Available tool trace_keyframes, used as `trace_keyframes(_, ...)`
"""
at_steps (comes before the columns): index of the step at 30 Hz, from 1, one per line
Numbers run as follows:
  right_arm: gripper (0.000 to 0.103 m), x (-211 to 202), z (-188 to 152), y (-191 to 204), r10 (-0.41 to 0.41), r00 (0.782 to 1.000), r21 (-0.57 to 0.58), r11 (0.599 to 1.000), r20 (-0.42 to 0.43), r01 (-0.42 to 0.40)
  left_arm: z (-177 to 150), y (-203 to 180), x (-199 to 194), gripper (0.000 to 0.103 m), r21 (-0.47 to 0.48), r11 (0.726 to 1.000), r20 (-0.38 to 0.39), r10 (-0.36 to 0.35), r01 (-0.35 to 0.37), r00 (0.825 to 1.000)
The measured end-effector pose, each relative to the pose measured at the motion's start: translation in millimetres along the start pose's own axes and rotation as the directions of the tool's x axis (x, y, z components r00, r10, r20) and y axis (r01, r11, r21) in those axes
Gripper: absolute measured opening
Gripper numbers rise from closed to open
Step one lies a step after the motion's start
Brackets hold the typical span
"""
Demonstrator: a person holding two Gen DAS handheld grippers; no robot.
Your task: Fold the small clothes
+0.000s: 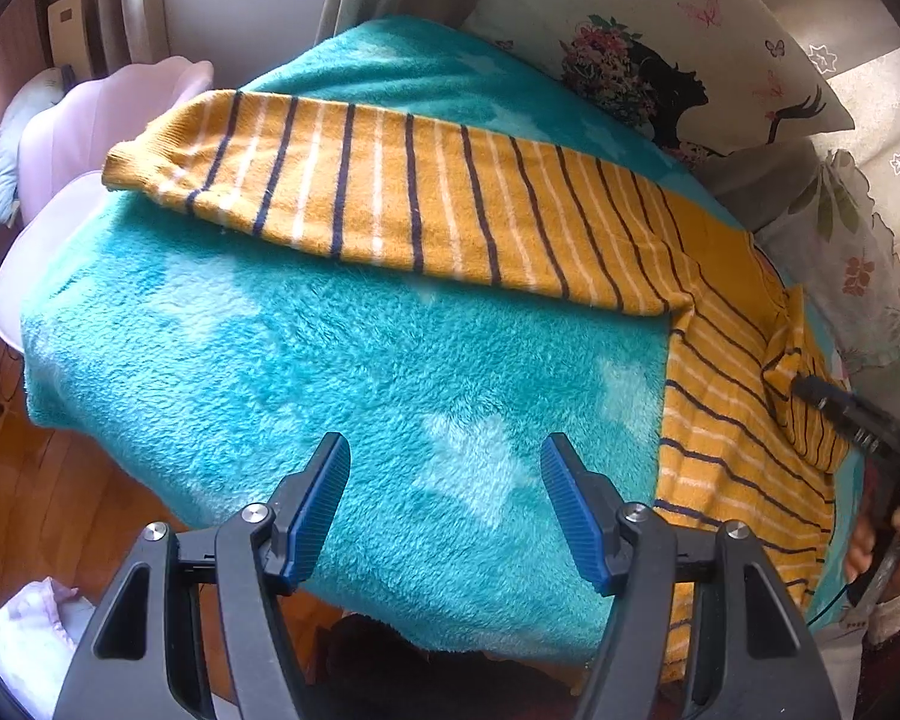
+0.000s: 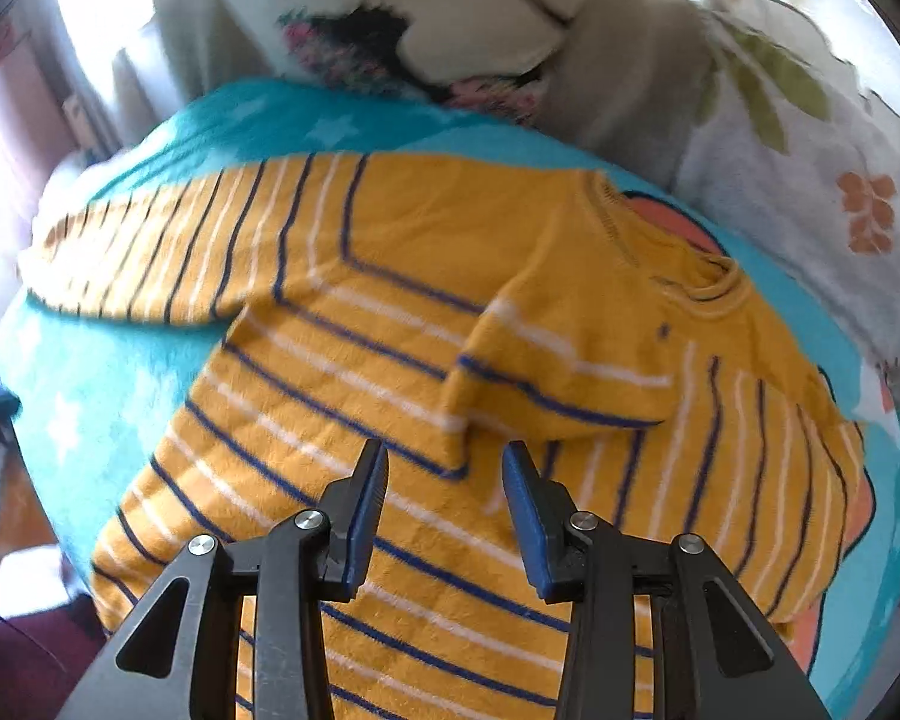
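A small mustard-yellow sweater with navy and white stripes lies front up on a teal fleece blanket point(image 1: 306, 372). In the left wrist view its left sleeve point(image 1: 354, 198) stretches out flat to the left and its body point(image 1: 744, 420) lies at the right. My left gripper point(image 1: 445, 456) is open and empty above bare blanket, near the sweater's side. In the right wrist view the sweater's body point(image 2: 354, 420) fills the middle, and its right sleeve point(image 2: 558, 360) is folded across the chest. My right gripper point(image 2: 444, 468) is open and empty just above the body, below the folded cuff.
A white cushion point(image 1: 660, 60) with a black floral print lies beyond the blanket, with a leaf-print cover point(image 2: 810, 138) at the right. A pale pink chair point(image 1: 108, 120) stands at the left. Wooden floor point(image 1: 42, 510) shows below the blanket's edge.
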State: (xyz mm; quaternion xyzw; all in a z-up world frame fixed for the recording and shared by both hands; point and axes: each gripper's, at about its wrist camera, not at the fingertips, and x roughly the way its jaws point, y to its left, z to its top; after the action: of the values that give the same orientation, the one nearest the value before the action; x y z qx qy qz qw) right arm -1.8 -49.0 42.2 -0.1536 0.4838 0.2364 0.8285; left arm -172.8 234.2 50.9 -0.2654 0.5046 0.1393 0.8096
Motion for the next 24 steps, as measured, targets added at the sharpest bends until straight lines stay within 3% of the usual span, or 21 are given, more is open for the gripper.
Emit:
trace_keyframes(2,0.058,-1,9,-2,-0.013,1.000,0.034,0.999,0.014,0.012,0,0,1,0.065,-0.002,1.000,-0.001,-0.003,0.003,1.000)
trace_keyframes(5,0.059,10,21,1,-0.085,0.996,0.028,0.996,0.016,0.084,-1,1,0,0.065,-0.008,1.000,0.002,-0.005,0.005,1.000)
trace_keyframes(8,0.059,29,36,4,-0.202,0.979,0.015,0.979,0.010,0.202,-1,4,1,0.065,-0.018,1.000,-0.001,-0.005,0.005,1.000)
trace_keyframes(9,0.052,40,42,5,-0.257,0.966,0.008,0.966,-0.002,0.257,-2,5,1,0.065,-0.024,1.000,-0.004,-0.006,0.006,1.000)
trace_keyframes(10,0.039,41,41,5,-0.279,0.960,0.005,0.960,-0.009,0.279,-2,6,1,0.065,-0.027,1.000,-0.004,-0.006,0.006,1.000)
trace_keyframes(11,0.008,46,43,5,-0.293,0.956,0.002,0.956,-0.028,0.293,-3,7,0,0.065,-0.030,1.000,-0.003,-0.004,0.004,1.000)
trace_keyframes(14,0.007,47,48,11,-0.270,0.963,0.022,0.963,-0.017,0.270,-6,12,-3,0.065,-0.041,0.999,0.003,0.008,-0.007,1.000)
trace_keyframes(17,0.008,39,45,42,-0.218,0.975,-0.073,0.973,0.039,0.220,-7,21,-3,0.065,-0.068,0.998,0.000,0.018,-0.018,1.000)
trace_keyframes(21,0.019,50,27,98,-0.170,0.984,-0.256,0.950,0.052,0.178,-6,25,-2,0.065,-0.080,0.996,0.001,0.026,-0.025,1.000)
trace_keyframes(22,0.023,53,22,109,-0.136,0.990,-0.277,0.950,0.036,0.141,-5,24,-3,0.065,-0.078,0.997,0.004,0.028,-0.027,1.000)
trace_keyframes(24,0.028,51,14,125,-0.136,0.989,-0.295,0.944,0.058,0.147,-4,22,-2,0.065,-0.072,0.997,0.004,0.030,-0.030,1.000)
